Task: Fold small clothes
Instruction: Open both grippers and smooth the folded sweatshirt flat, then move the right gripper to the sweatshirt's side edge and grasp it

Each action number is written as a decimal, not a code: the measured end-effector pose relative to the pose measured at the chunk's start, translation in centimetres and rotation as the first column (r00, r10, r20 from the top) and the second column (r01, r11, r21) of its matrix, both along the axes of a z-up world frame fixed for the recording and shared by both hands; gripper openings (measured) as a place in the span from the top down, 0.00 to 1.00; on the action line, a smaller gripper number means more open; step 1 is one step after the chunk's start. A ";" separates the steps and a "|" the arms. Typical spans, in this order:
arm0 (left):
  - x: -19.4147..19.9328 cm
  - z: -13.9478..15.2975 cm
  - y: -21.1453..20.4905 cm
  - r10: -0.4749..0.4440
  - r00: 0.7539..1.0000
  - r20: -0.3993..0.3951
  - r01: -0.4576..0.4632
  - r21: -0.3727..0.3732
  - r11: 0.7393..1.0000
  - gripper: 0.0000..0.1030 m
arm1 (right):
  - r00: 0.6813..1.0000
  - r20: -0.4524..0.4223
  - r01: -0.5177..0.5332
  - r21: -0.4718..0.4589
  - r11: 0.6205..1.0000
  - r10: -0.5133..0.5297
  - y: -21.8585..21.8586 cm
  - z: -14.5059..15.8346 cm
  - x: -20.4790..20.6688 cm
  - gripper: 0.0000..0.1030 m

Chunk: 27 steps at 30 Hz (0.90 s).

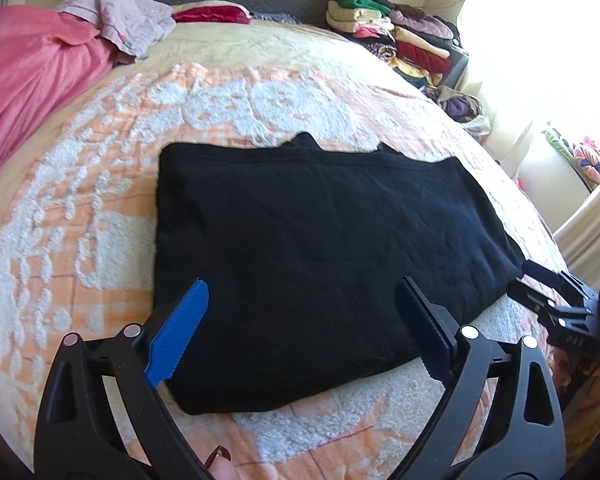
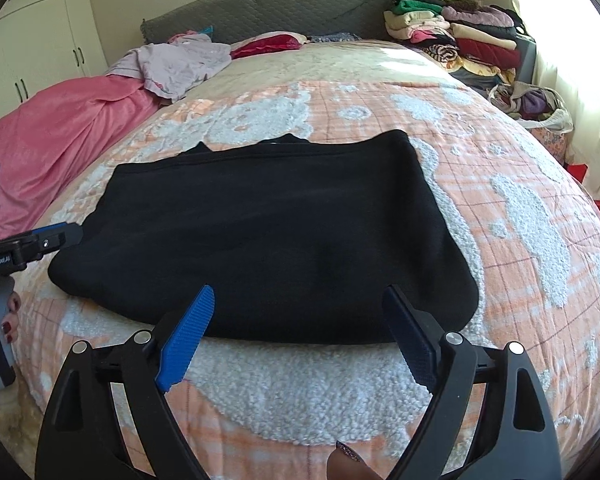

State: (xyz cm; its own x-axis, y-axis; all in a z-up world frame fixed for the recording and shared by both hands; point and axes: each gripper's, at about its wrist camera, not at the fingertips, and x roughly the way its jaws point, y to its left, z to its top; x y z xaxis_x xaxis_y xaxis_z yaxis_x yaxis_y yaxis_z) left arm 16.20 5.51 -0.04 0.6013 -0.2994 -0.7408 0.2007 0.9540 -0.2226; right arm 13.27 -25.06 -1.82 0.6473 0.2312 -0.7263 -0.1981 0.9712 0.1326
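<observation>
A black garment (image 1: 320, 240) lies folded flat on the orange and white bedspread (image 1: 80, 220); it also shows in the right wrist view (image 2: 268, 240). My left gripper (image 1: 302, 300) is open over the garment's near left part, holding nothing. My right gripper (image 2: 300, 304) is open at the garment's near edge, holding nothing. The right gripper shows in the left wrist view (image 1: 540, 280) at the garment's right corner. The left gripper shows in the right wrist view (image 2: 60, 236) at the garment's left edge.
A pink blanket (image 1: 28, 80) and a pale lilac garment (image 1: 128, 20) lie at the bed's far left. A stack of folded clothes (image 1: 392, 28) stands at the far right by the grey headboard (image 2: 268, 8). A bag of clothes (image 2: 536, 104) sits by the window.
</observation>
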 end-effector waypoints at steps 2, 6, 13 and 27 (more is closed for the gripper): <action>0.1 0.3 0.5 0.008 1.000 0.008 -0.008 -0.002 1.000 0.14 | 1.000 0.005 -0.017 -0.008 1.000 0.017 0.8 0.2 -0.2 0.17; 0.5 0.6 1.4 0.026 1.000 0.013 -0.025 -0.008 1.000 0.10 | 0.998 0.013 -0.054 -0.010 0.999 0.054 2.5 0.6 -0.2 0.17; 1.2 1.2 3.2 0.072 0.997 0.026 -0.072 -0.012 0.997 0.09 | 0.990 0.041 -0.136 -0.036 0.990 0.137 6.4 1.4 -0.2 0.07; 2.9 0.8 6.3 0.163 0.987 0.003 -0.163 -0.004 0.987 0.09 | 0.944 0.093 -0.301 -0.153 0.941 0.317 14.9 1.8 -1.2 0.07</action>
